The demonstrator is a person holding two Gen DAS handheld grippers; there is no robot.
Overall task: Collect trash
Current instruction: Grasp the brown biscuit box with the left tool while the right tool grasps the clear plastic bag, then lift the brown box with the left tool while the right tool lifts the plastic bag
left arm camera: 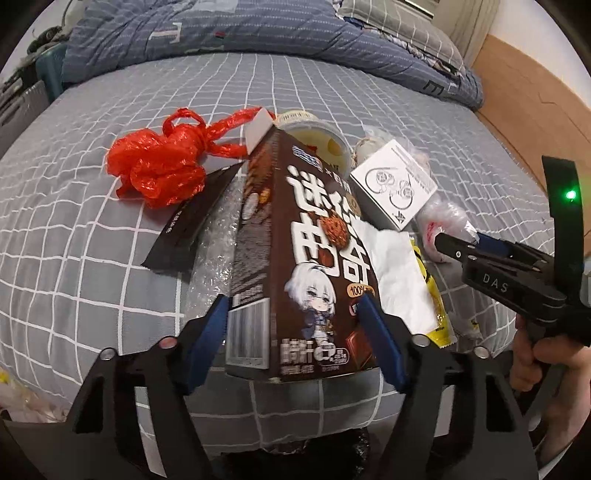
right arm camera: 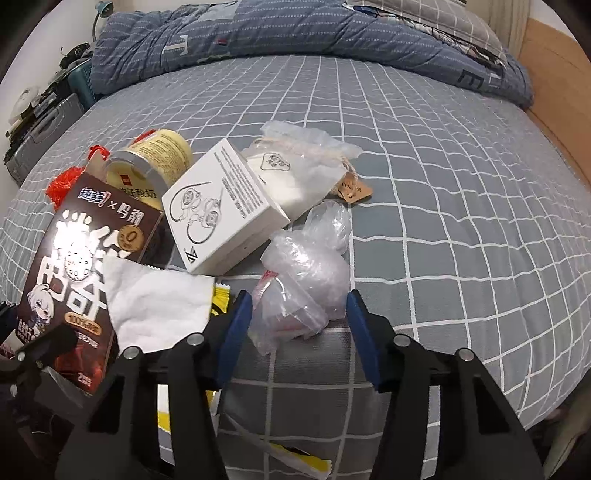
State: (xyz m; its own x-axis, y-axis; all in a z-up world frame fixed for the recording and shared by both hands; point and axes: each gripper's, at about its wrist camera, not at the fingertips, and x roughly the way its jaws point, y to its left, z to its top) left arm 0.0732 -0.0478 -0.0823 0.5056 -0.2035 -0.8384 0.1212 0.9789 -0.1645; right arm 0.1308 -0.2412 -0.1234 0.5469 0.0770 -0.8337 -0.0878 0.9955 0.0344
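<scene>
A brown chocolate-milk carton (left arm camera: 306, 240) lies tilted on the bed, and my left gripper (left arm camera: 293, 301) is shut on its lower end, one blue pad against each side. In the right wrist view a crumpled clear plastic bag (right arm camera: 306, 269) sits between the pads of my right gripper (right arm camera: 299, 295), which touch it on both sides. The same gripper (left arm camera: 458, 247) enters the left wrist view from the right. Around these lie a white box (right arm camera: 218, 206), a yoghurt cup (right arm camera: 155, 158), a white tissue (right arm camera: 159, 299), a red plastic bag (left arm camera: 159, 166) and a yellow wrapper (left arm camera: 437, 306).
Everything rests on a grey checked bedsheet (right arm camera: 443, 221). A black wrapper (left arm camera: 192, 221) and bubble wrap (left arm camera: 210, 266) lie left of the carton. A clear pouch with a tag (right arm camera: 295, 162) lies behind the box. A blue quilt (left arm camera: 221, 33) is bunched at the back. A hand (left arm camera: 535, 362) holds the right gripper.
</scene>
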